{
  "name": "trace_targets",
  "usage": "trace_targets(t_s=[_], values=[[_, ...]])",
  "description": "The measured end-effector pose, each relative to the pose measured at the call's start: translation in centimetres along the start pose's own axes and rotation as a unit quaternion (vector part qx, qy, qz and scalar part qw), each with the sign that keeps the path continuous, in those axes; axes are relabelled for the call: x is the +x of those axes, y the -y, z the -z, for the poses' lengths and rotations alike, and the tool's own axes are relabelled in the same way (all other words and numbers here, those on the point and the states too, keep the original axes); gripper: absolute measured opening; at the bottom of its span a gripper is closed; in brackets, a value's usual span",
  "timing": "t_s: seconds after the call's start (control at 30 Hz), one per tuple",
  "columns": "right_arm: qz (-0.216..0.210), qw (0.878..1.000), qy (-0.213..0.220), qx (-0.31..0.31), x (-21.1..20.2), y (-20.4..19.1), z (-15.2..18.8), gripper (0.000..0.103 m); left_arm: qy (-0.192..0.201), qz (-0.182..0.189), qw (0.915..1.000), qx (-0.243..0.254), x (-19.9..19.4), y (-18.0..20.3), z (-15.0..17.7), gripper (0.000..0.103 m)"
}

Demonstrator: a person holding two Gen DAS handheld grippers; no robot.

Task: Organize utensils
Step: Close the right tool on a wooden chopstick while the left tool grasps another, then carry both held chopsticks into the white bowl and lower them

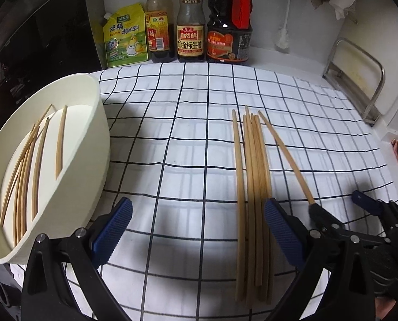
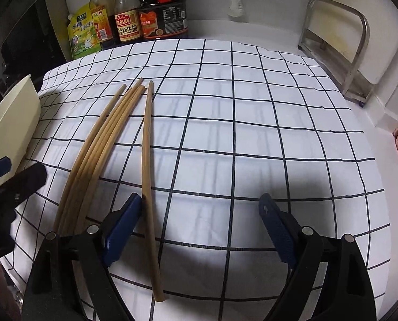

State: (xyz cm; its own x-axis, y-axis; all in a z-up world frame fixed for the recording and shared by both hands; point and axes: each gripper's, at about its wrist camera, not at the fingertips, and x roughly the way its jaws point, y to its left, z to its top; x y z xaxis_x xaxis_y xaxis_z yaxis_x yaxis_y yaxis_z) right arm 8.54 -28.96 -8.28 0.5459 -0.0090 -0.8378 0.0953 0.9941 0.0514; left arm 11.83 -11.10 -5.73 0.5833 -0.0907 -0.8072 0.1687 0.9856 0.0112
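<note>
Several wooden chopsticks (image 1: 254, 176) lie in a bundle on the checked cloth (image 1: 188, 139); they also show in the right wrist view (image 2: 97, 155). One chopstick (image 2: 148, 165) lies apart, between the wide-open fingers of my right gripper (image 2: 201, 230), beside its left fingertip. A cream tub (image 1: 73, 176) at the left holds several chopsticks (image 1: 30, 165). My left gripper (image 1: 199, 230) is open and empty, between the tub and the bundle. The right gripper also shows in the left wrist view (image 1: 335, 206), around the end of the single chopstick (image 1: 284, 155).
Sauce bottles (image 1: 191, 26) and a yellow seasoning pouch (image 1: 125, 37) stand at the back by the wall. A metal rack (image 1: 359, 80) stands at the back right. The tub's wall (image 2: 14, 123) shows at the left of the right wrist view.
</note>
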Motion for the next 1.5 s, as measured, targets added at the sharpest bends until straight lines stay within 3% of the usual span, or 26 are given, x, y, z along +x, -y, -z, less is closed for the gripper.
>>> trace_targets(t_s=[0.33, 0.63, 0.8, 0.87, 0.97, 1.03, 1.07, 1.1, 1.13, 1.2, 1.37, 1.5], values=[[0.006, 1.000, 0.008, -0.007, 0.2, -0.3, 0.0, 0.085, -0.037, -0.021, 0.9991, 0.006, 2.6, 0.1, -0.5, 0.097], [0.011, 1.000, 0.010, -0.012, 0.3, -0.6, 0.0, 0.085, -0.045, -0.034, 0.9983, 0.016, 3.6, 0.4, -0.5, 0.097], [0.007, 1.000, 0.017, -0.024, 0.2, -1.1, 0.0, 0.077, -0.042, -0.039, 0.9981, 0.024, 3.9, 0.5, -0.4, 0.096], [0.003, 0.999, 0.022, -0.032, 0.1, -1.6, 0.1, 0.071, -0.039, -0.031, 0.9984, 0.026, 3.8, 0.6, -0.4, 0.090], [-0.003, 0.999, 0.027, -0.047, -0.1, -2.2, 0.1, 0.055, -0.039, -0.003, 0.9988, 0.028, 3.5, 0.9, -0.4, 0.070], [-0.006, 0.998, 0.030, -0.058, -0.3, -2.8, 0.2, 0.035, -0.039, 0.012, 0.9985, 0.036, 3.3, 1.3, -0.3, 0.049], [-0.008, 0.998, 0.031, -0.063, -0.4, -3.0, 0.2, 0.028, -0.039, 0.018, 0.9983, 0.039, 3.2, 1.5, -0.3, 0.043], [-0.007, 0.997, 0.032, -0.065, -0.4, -3.2, 0.2, 0.014, -0.038, 0.025, 0.9980, 0.043, 3.1, 1.9, -0.2, 0.031], [-0.001, 0.997, 0.033, -0.069, -0.4, -3.3, 0.2, 0.008, -0.038, 0.025, 0.9978, 0.048, 3.0, 2.2, -0.2, 0.021], [-0.002, 0.997, 0.034, -0.067, -0.4, -3.3, 0.2, 0.007, -0.039, 0.032, 0.9971, 0.056, 2.9, 2.6, 0.0, 0.007], [-0.038, 0.999, 0.028, -0.027, -0.5, -1.9, 0.1, 0.006, -0.043, 0.047, 0.9965, 0.054, 2.4, 2.4, 0.4, 0.007], [-0.037, 0.999, 0.032, -0.006, -1.2, -1.6, 0.1, 0.006, -0.037, 0.057, 0.9964, 0.051, 1.6, 1.6, 0.3, 0.007]])
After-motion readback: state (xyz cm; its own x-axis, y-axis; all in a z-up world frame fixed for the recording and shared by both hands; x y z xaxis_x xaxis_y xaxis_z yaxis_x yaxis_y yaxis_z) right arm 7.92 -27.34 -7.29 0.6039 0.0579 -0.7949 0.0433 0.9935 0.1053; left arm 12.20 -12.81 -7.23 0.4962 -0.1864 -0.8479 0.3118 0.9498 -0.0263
